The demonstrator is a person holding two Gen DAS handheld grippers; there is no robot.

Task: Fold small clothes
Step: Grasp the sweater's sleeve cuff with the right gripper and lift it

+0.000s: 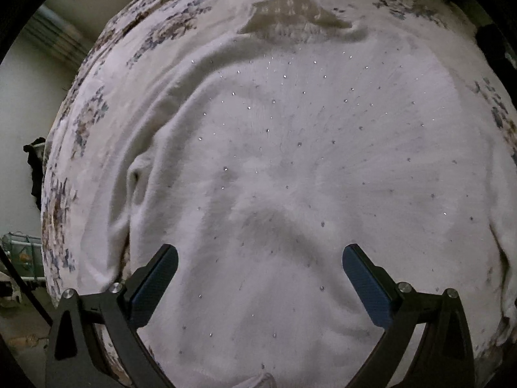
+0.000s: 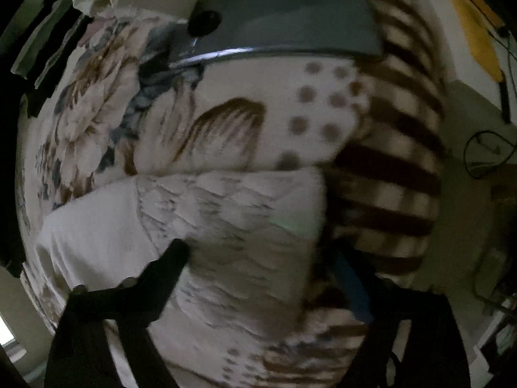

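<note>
A white garment with small shiny studs (image 1: 290, 161) lies spread on a floral bedsheet (image 1: 84, 123) and fills the left wrist view. My left gripper (image 1: 260, 255) hangs open just above it, holding nothing. In the right wrist view a white cloth piece with grey markings (image 2: 232, 226) lies between the fingers of my right gripper (image 2: 258, 258). That gripper is open wide around it. The view is blurred, so I cannot tell whether the fingers touch the cloth.
A grey laptop-like slab (image 2: 284, 22) lies on the bed at the top of the right view. A brown-striped blanket (image 2: 397, 161) lies to the right, a dotted cloth (image 2: 323, 110) in the middle. The bed edge and floor (image 2: 468, 226) are at right. A beige patterned cloth (image 1: 290, 16) lies beyond the garment.
</note>
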